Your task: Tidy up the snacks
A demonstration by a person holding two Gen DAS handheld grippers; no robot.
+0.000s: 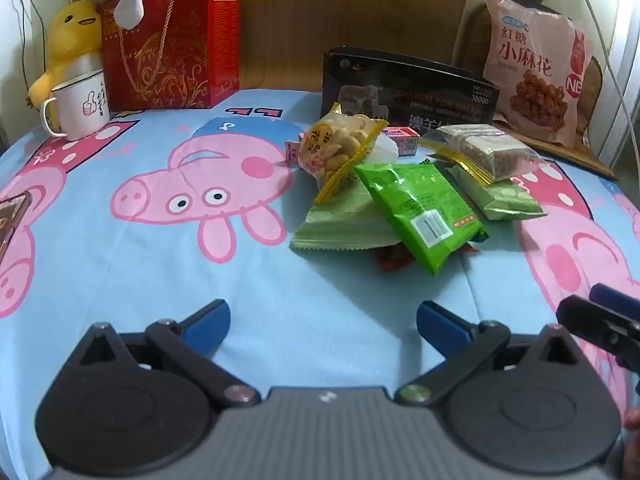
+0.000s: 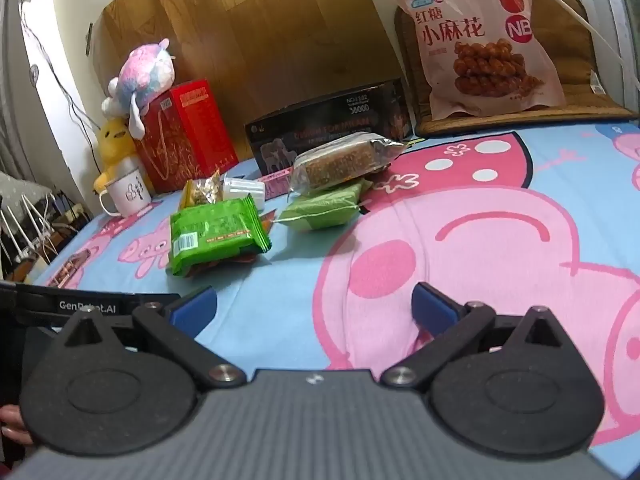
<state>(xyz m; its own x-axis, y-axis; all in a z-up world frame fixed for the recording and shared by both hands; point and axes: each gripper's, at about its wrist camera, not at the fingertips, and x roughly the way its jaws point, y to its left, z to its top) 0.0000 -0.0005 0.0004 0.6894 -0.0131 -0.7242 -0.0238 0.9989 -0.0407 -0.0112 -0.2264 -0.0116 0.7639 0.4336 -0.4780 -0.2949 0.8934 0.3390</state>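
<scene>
A pile of snacks lies on the Peppa Pig sheet [image 1: 120,280]. It holds a bright green packet [image 1: 420,212] [image 2: 216,236], pale green packets [image 1: 340,224] [image 2: 324,208], a clear bag of peanuts [image 1: 340,148], a clear pack of brown bars [image 1: 484,152] [image 2: 344,160], a small pink box [image 1: 404,140] and a red wrapper [image 1: 394,260] under the green packet. My left gripper [image 1: 322,326] is open and empty, short of the pile. My right gripper [image 2: 314,312] is open and empty, to the right of the pile; it shows in the left wrist view [image 1: 600,320].
A black box [image 1: 408,92] [image 2: 328,128] stands behind the pile. A large pink snack bag [image 1: 536,68] [image 2: 488,40] leans at the back right. A red gift box [image 1: 172,44] [image 2: 184,132], a white mug [image 1: 80,106] [image 2: 128,196] and plush toys [image 1: 72,36] stand at the back left.
</scene>
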